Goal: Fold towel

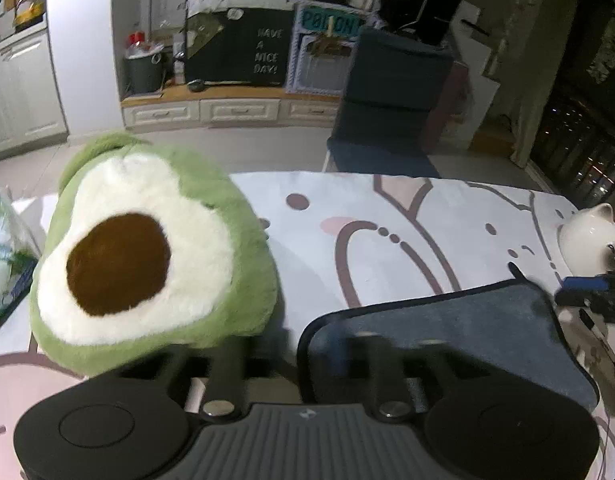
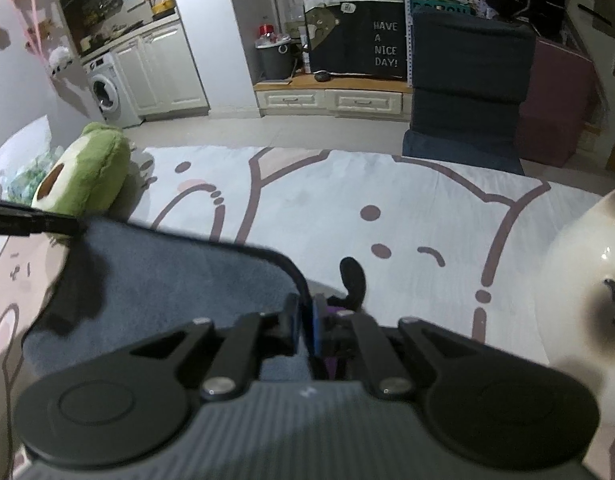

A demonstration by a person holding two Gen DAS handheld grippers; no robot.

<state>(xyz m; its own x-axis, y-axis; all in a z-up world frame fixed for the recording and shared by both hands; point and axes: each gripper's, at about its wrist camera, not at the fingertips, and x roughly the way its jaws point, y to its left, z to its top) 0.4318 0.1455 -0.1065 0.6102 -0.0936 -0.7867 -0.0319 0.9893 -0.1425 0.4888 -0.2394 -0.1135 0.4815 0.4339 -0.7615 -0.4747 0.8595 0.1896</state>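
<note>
right tongs [image 2: 305,328] pinch the grey towel [image 2: 167,280] edge above the sheet [image 2: 315,200]

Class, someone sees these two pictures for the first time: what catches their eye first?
The big green avocado plush stands at the left on the cartoon-print sheet. Beside it, the grey towel lies with its right edge pinched in the right gripper, while a white cat figurine sits far right.

Black right gripper [image 2: 306,326] linkages, silver pivot screws, ribbed grey housing (blue pads)
</note>
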